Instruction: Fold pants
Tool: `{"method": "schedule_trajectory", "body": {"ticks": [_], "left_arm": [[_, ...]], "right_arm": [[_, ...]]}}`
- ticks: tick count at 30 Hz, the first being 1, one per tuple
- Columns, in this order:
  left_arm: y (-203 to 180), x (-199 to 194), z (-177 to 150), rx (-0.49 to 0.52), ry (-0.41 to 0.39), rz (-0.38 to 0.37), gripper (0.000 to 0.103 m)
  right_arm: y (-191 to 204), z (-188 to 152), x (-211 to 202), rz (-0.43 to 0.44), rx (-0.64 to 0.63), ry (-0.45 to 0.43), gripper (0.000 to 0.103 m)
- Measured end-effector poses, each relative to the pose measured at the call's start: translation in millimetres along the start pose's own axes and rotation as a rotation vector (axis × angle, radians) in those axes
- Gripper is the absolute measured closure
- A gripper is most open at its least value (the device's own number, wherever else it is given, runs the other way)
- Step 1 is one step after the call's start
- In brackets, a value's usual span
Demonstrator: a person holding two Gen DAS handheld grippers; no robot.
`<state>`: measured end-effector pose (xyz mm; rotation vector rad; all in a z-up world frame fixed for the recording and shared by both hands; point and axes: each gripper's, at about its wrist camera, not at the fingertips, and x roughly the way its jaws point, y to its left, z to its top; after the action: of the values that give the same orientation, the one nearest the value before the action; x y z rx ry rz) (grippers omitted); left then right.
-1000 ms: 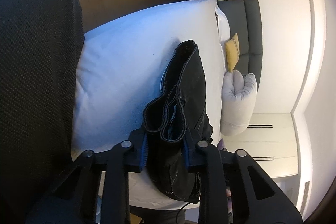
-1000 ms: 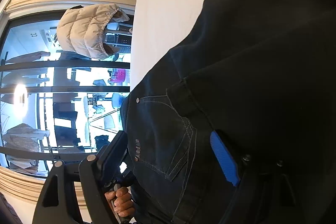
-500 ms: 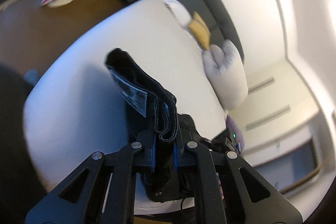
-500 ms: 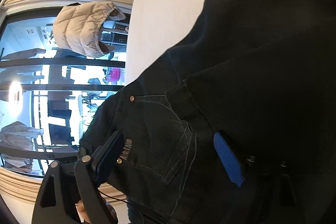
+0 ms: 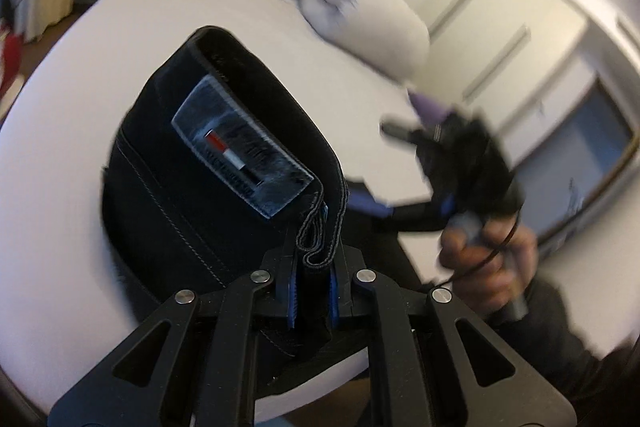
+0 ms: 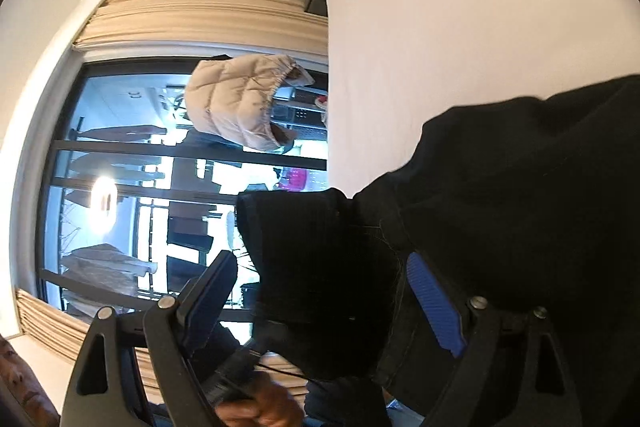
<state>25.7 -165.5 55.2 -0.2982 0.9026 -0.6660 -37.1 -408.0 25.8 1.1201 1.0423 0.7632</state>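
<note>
step: you're mid-fold, i'd say. pants (image 5: 208, 187) are bunched into a thick bundle lifted off the bed (image 5: 80, 75), not yet laid flat.
left gripper (image 5: 312, 291): clamped on the waistband edge, several stitched layers pinched between the blue pads.
right gripper (image 6: 320, 291): fingers stand wide apart w/ dark cloth slack between them. no pinch visible. in the left view it's blurred, off to the side of the bundle.
pants location: hanging from your left tool above the white bed, rest draped over the bed by the right tool.
next move: prob. lower the bundle onto the bed, get a right-side grip on a free edge, then lay it over square. keep layers aligned.
material: black denim, heavy, pale contrast stitching, woven label patch (image 5: 240, 155) w/ red/white flag mark.
bed: smooth white sheet, soft. pale rolled pillow (image 5: 372, 23) further back.
</note>
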Motion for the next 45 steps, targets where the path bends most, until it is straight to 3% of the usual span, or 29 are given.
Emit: {"method": "schedule_trajectory", "body": {"ticks": [6,16,17,21,23,25,27,36,39,45], "left_arm": [[-14.8,36.4,-7.2,0.095,0.082,0.043,0.094],[-49.9,58.0,-29.4,0.289,0.12,0.131,0.094],[-52.0,59.8,-30.4,0.3,0.122,0.134,0.094],[-68.4,69.7,-34.9,0.341,0.14,0.148,0.094],[-78.4,76.7,-33.7,0.362,0.142,0.158,0.094],[-82.5,69.8,-47.2,0.389,0.143,0.168,0.094],[-86.1,73.2,-52.6,0.408,0.147,0.178,0.094],[-96.4,81.4,-66.3,0.486,0.174,0.191,0.094],[-97.1,85.5,-68.8,0.49,0.188,0.186,0.094],[-111.7,92.4,-70.7,0.551,0.203,0.158,0.094]], "right_arm": [[-3.6,-3.8,0.6,-0.039,-0.026,0.055,0.013],[37.4,-11.1,31.1,-0.185,-0.206,0.172,0.014],[38.7,-12.4,34.5,-0.207,-0.218,0.183,0.016],[37.0,-14.6,45.1,-0.305,-0.248,0.218,0.051],[32.1,-11.0,43.1,-0.305,-0.227,0.205,0.06],[27.8,-6.5,36.4,-0.301,-0.208,0.18,0.062],[28.0,-6.6,34.7,-0.302,-0.213,0.177,0.074],[13.1,0.7,24.7,-0.278,-0.15,0.161,0.076],[16.6,1.0,24.9,-0.304,-0.194,0.179,0.087],[12.1,0.9,4.1,-0.344,-0.199,0.15,0.091]]}}
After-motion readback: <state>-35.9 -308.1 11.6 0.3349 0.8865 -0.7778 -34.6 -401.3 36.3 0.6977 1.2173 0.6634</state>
